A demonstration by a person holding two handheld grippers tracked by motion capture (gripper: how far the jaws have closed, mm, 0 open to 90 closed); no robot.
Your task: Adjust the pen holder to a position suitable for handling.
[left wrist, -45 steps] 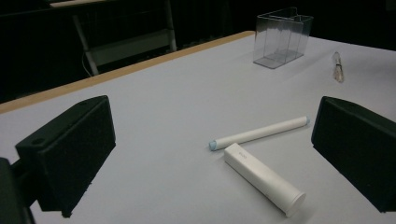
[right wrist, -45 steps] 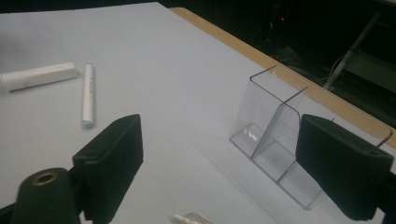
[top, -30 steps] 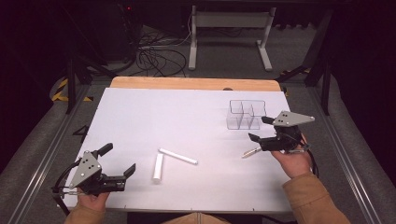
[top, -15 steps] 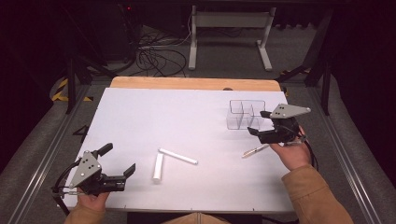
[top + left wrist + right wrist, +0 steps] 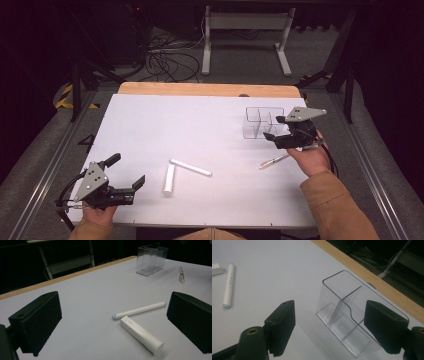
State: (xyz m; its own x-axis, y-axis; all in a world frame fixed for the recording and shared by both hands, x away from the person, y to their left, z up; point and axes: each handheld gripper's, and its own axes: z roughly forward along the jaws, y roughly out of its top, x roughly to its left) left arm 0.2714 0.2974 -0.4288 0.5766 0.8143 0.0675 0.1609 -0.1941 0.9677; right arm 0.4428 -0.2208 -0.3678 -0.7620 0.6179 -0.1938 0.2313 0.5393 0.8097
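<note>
The right gripper (image 5: pixel 272 137) hovers beside the clear organizer (image 5: pixel 347 315), fingers spread and just narrowing, nothing between them — a careless nudge could tip it; left gripper's (image 5: pixel 127 182) fingers spread, empty.

both claws (image 5: pixel 131 191) (image 5: pixel 271 131) open, jaws apart

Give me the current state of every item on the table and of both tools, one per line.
Clear organizer: upright, empty.
White marker: lying flat, capped.
White tube: lying flat beside the marker, closed.
Clear pen: lying flat near the right hand.
Left tool: open, holding nothing.
Right tool: open, jaws just been closing a little, either side of the organizer's near end, not gripping.
</note>
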